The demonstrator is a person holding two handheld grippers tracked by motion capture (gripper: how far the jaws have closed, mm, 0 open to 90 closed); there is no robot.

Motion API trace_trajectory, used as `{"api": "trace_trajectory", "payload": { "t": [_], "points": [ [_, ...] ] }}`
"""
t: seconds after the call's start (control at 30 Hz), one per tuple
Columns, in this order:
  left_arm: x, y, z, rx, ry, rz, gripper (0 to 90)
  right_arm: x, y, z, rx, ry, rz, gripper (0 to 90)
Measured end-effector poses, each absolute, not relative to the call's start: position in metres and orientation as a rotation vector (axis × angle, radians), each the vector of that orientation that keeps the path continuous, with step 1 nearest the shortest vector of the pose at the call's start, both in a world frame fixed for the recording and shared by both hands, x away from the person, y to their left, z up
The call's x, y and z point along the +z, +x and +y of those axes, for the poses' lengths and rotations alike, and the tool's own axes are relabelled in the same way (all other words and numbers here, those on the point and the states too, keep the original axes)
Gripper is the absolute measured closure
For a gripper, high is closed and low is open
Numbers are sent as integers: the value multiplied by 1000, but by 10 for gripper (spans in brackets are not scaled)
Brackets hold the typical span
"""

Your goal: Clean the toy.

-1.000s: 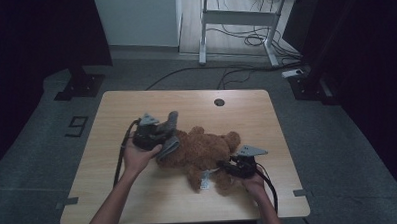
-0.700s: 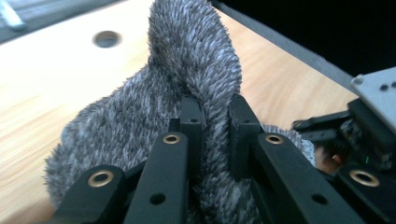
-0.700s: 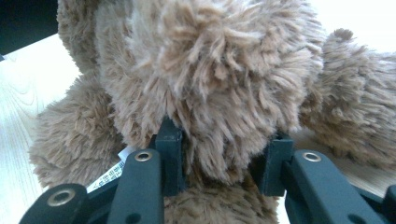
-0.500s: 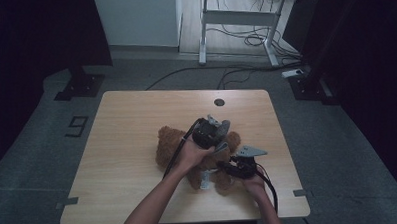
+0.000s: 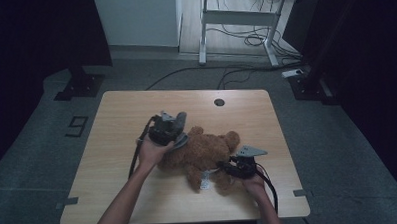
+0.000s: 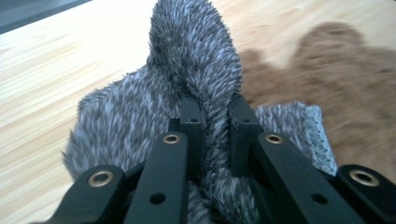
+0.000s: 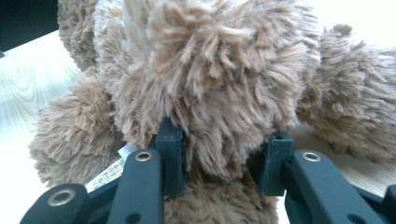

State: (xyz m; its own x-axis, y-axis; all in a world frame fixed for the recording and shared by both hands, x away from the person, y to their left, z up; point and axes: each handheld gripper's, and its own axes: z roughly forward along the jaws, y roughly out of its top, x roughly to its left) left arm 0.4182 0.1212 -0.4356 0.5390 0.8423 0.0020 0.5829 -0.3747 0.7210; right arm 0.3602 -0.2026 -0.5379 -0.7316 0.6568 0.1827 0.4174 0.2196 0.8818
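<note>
A brown teddy bear (image 5: 203, 149) lies in the middle of the wooden table (image 5: 131, 107). My left gripper (image 5: 173, 129) stands at the bear's left side, shut on a fold of grey fuzzy cloth (image 5: 179, 117). In the left gripper view this grey cloth (image 6: 196, 51) rises between the jaws of the left gripper (image 6: 215, 107), with the bear (image 6: 359, 93) blurred at the right. My right gripper (image 5: 224, 167) is at the bear's lower right. In the right gripper view my right gripper (image 7: 222, 135) clamps a plush limb of the bear (image 7: 210, 60), beside a white label (image 7: 109, 175).
A round cable hole (image 5: 219, 102) sits near the table's far edge. Beyond the table stand a white desk frame (image 5: 238, 18) with loose cables (image 5: 244, 40) on the floor, and black stand bases (image 5: 78, 86) at both sides. The table's left half is bare wood.
The left hand swung right over the bear with the grey cloth, then came back to the bear's left side. The right gripper has kept its hold and place.
</note>
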Motion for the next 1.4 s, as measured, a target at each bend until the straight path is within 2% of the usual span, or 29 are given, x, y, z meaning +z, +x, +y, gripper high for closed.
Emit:
{"api": "trace_trajectory", "payload": {
  "t": [0.2, 0.5, 0.67, 0.83, 1.0, 1.1, 1.2, 1.4],
  "points": [
    [-463, 416, 160, 455, 2079, 1235, 796, -539, 361, -203, 1529, 1022, 2263, 606],
    [-496, 416, 171, 391, 2142, 1290, 798, -540, 362, -203, 1527, 1026, 2257, 612],
    [-482, 422, 173, 401, 2074, 1293, 796, -541, 369, -203, 1516, 1024, 2228, 622],
    [-443, 431, 161, 464, 2032, 1217, 796, -542, 379, -205, 1509, 1040, 2198, 624],
    [-413, 442, 126, 404, 1994, 1103, 795, -541, 383, -205, 1487, 1040, 2194, 624],
    [-414, 449, 103, 352, 2013, 1074, 793, -541, 383, -206, 1495, 1035, 2196, 623],
    [-431, 454, 86, 350, 2088, 1082, 783, -541, 382, -206, 1491, 1029, 2200, 622],
    [-449, 452, 95, 322, 2070, 1102, 783, -541, 383, -207, 1491, 1019, 2191, 621]
  ]
}}
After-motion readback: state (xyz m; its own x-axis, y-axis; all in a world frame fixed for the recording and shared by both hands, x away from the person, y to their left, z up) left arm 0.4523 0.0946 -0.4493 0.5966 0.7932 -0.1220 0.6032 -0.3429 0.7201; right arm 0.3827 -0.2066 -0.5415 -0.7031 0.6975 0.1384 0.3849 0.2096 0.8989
